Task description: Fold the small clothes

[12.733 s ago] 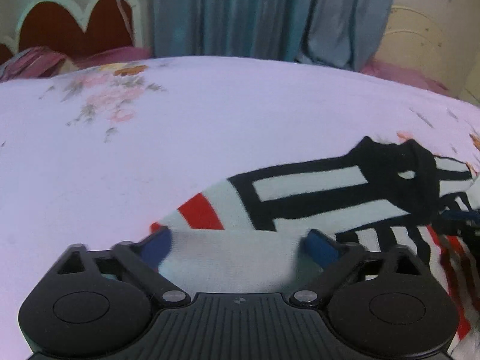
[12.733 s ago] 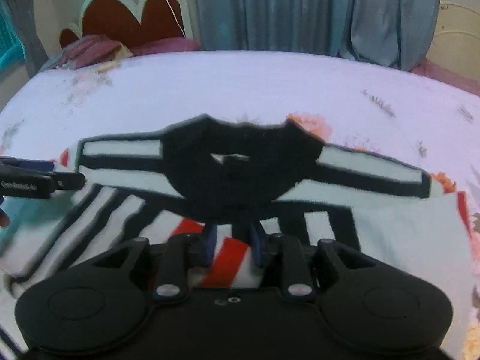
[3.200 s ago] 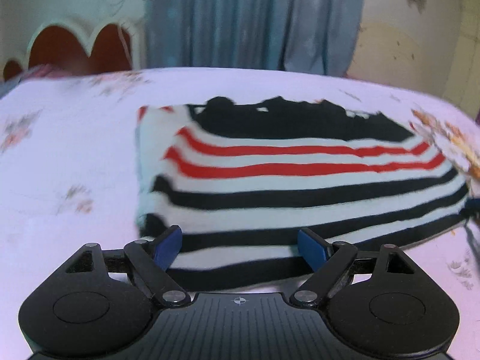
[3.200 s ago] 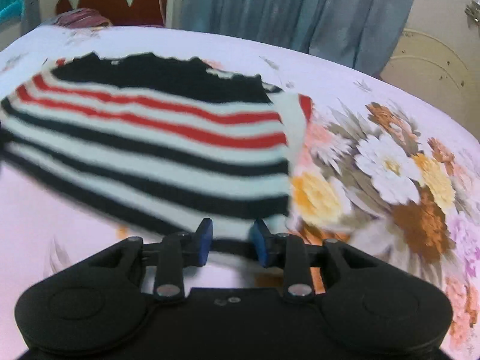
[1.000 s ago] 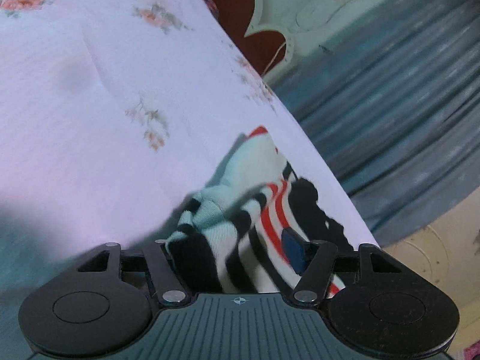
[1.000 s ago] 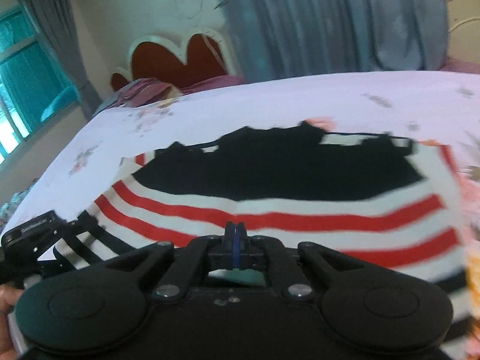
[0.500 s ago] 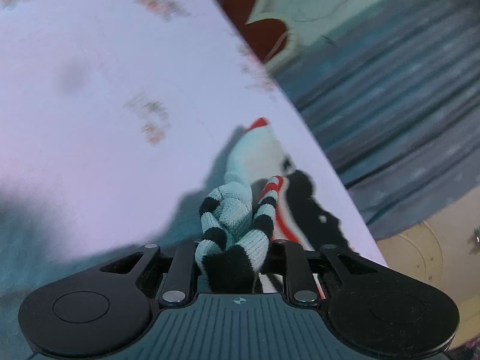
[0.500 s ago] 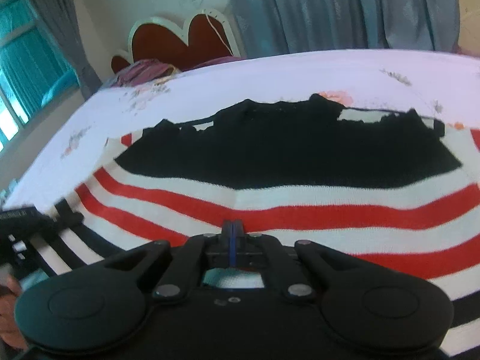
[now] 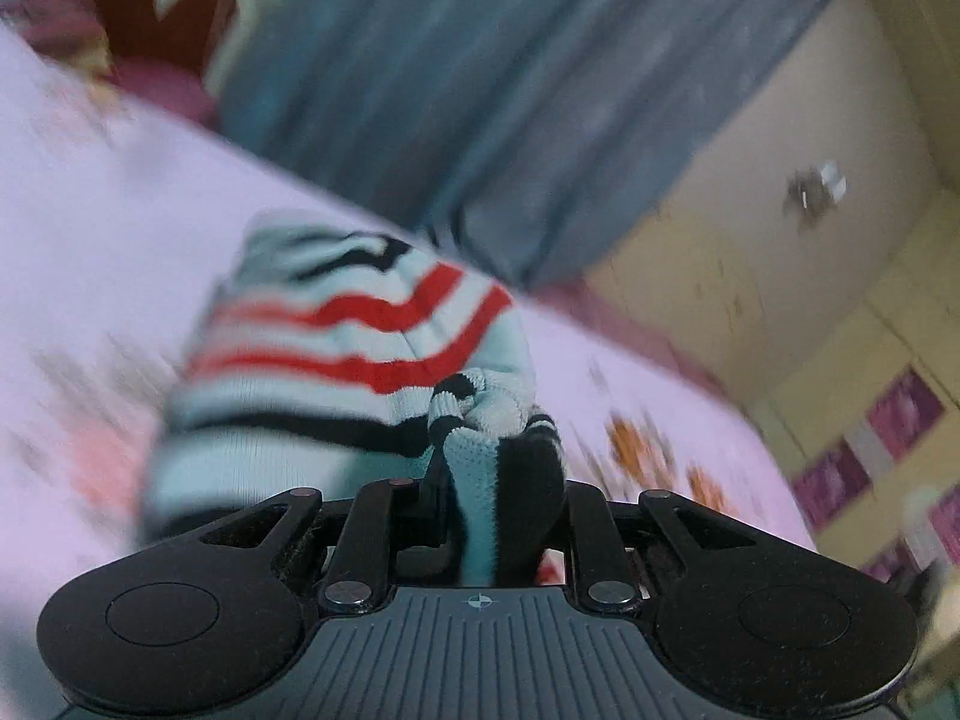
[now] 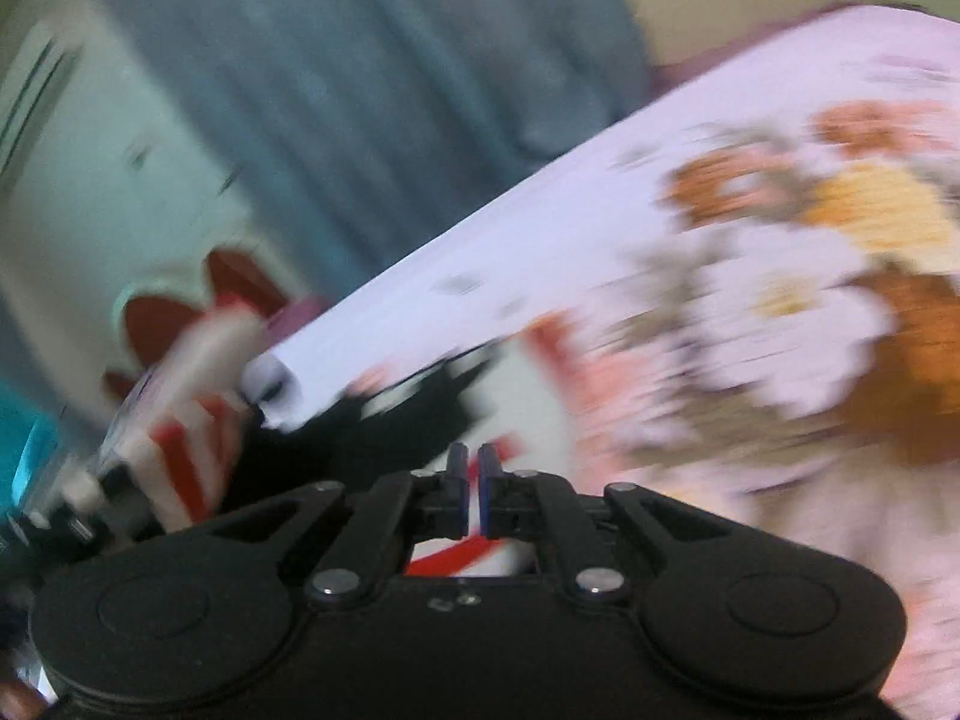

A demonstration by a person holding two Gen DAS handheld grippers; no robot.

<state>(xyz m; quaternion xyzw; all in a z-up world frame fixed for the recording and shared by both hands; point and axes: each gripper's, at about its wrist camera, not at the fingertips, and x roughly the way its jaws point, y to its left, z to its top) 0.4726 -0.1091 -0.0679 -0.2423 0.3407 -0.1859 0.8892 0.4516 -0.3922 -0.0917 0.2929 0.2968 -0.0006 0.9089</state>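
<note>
The small striped sweater (image 9: 336,348), white with red and black stripes, is lifted off the bed at its left edge. My left gripper (image 9: 498,480) is shut on a bunched fold of it, and the cloth hides its pads. In the right wrist view the sweater (image 10: 432,414) lies under and ahead of my right gripper (image 10: 472,480), whose blue pads are nearly together with a thin gap. The view is too blurred to tell if cloth sits between them. The left gripper's end (image 10: 84,504) shows at the far left, holding the raised striped edge.
The bed sheet (image 9: 90,228) is pale lilac with a big flower print (image 10: 810,252) to the right. A red scalloped headboard (image 10: 174,312), blue-grey curtains (image 9: 480,90) and a cream wall (image 9: 810,240) lie beyond. Both views are tilted and motion-blurred.
My left gripper has swung up and to the right with the bunched sweater edge in it. The right wrist view has tilted sharply and its pads have parted a little.
</note>
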